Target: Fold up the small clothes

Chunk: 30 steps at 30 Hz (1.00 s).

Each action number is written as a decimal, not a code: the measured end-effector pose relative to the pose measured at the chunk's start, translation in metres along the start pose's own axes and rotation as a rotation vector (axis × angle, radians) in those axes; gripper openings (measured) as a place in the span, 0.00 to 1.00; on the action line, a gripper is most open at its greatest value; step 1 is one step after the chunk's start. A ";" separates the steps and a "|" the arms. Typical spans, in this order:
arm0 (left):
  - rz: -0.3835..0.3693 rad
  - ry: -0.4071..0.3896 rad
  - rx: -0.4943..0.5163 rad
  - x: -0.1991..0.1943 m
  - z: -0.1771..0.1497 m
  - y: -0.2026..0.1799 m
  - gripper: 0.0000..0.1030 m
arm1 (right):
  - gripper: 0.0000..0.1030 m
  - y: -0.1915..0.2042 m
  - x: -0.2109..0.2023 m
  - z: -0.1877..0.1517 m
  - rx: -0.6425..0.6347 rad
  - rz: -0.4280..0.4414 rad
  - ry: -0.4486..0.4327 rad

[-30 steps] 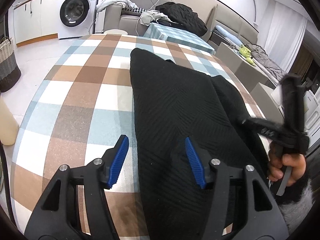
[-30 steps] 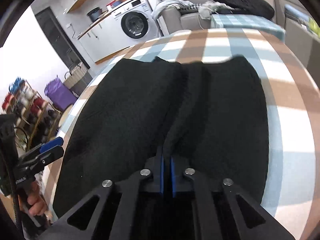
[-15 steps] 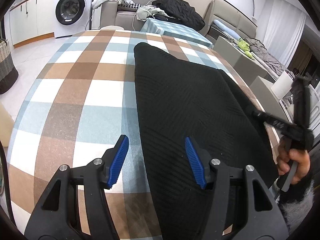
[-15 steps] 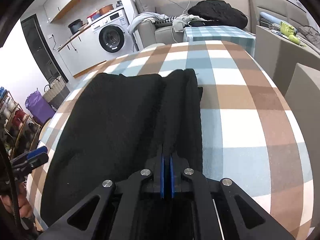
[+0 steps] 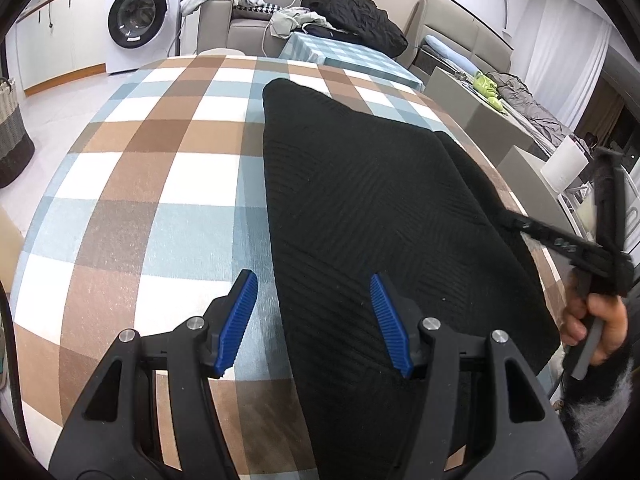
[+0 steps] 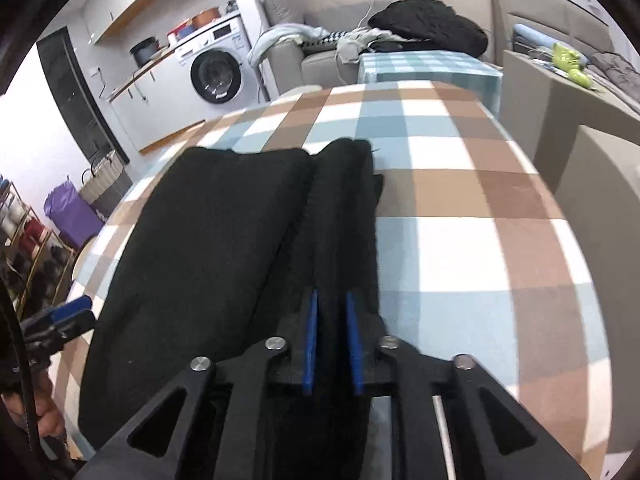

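Observation:
A black knit garment (image 5: 360, 200) lies flat along the checked tablecloth (image 5: 160, 160), with a narrow folded strip along its right side (image 6: 344, 200). My left gripper (image 5: 312, 292) is open and straddles the garment's near left edge: one pad is over bare cloth, the other over the knit. My right gripper (image 6: 331, 300) is at the garment's near right edge. Its jaws are opening, a small gap shows between the blue pads, and black fabric still lies between them. The left wrist view shows the right gripper (image 5: 516, 224) low over the garment's right edge, held by a hand (image 5: 600, 320).
Beyond the table's far end stand a washing machine (image 5: 138, 16), a sofa piled with clothes (image 5: 352, 20) and a small table with a checked cover (image 6: 428, 66). A grey cabinet (image 6: 560, 92) is close on the right. A woven basket (image 5: 12, 140) stands on the floor at left.
My right gripper, shut on the garment's near edge, drew it sideways, so the wide spread cloth became a narrower flat shape. Its pads have now parted. The left gripper stayed put.

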<state>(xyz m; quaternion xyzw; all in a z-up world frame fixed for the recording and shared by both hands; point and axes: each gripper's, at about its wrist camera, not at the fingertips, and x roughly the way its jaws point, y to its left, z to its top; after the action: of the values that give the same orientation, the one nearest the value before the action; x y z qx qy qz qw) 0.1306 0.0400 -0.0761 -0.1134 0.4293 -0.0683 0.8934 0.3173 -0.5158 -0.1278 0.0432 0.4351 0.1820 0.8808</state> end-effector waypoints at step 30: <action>-0.032 0.068 0.058 0.007 -0.020 -0.022 0.59 | 0.25 0.014 -0.015 -0.012 0.016 0.205 0.084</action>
<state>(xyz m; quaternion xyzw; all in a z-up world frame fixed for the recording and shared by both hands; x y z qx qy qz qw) 0.1187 0.0146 -0.0875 -0.0920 0.4554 -0.0988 0.8800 0.2952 -0.5096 -0.1206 0.0871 0.4662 0.2694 0.8381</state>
